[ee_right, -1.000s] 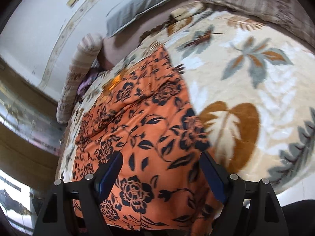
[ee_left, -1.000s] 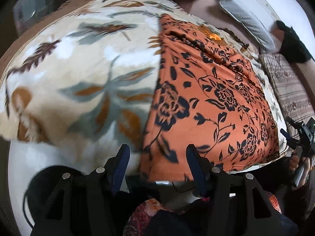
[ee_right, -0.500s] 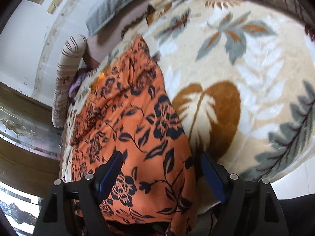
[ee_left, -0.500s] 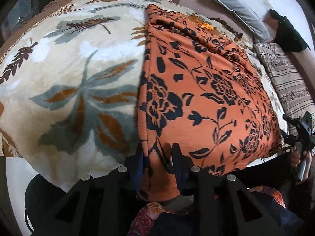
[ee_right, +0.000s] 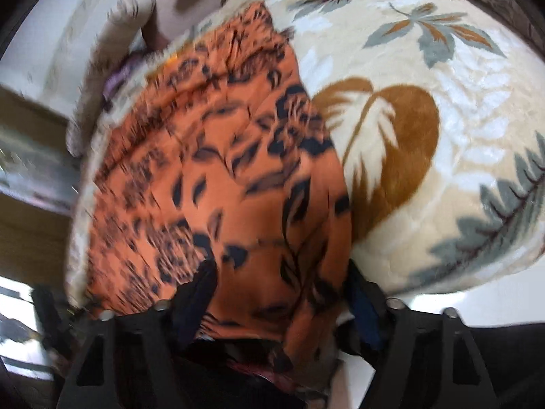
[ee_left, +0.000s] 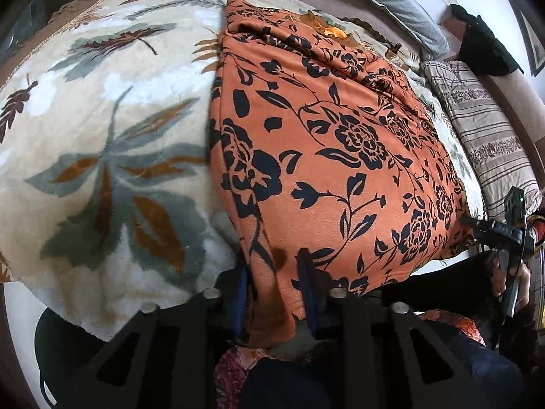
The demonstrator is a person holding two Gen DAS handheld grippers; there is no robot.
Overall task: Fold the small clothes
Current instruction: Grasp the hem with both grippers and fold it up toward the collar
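Left wrist view shows no readable writing or brand anywhere; the orange cloth (ee_left: 327, 156) printed with black roses and leafy vines lies spread down the middle of the frame on a cream blanket (ee_left: 102, 143) patterned with grey and brown leaves. At the bottom centre the left gripper (ee_left: 272, 286) has just been closing and pinches the cloth's near corner. Right wrist view is blurred: the right gripper (ee_right: 279, 293), jaws also closing, straddles the cloth's near edge, and whether it grips I cannot tell.
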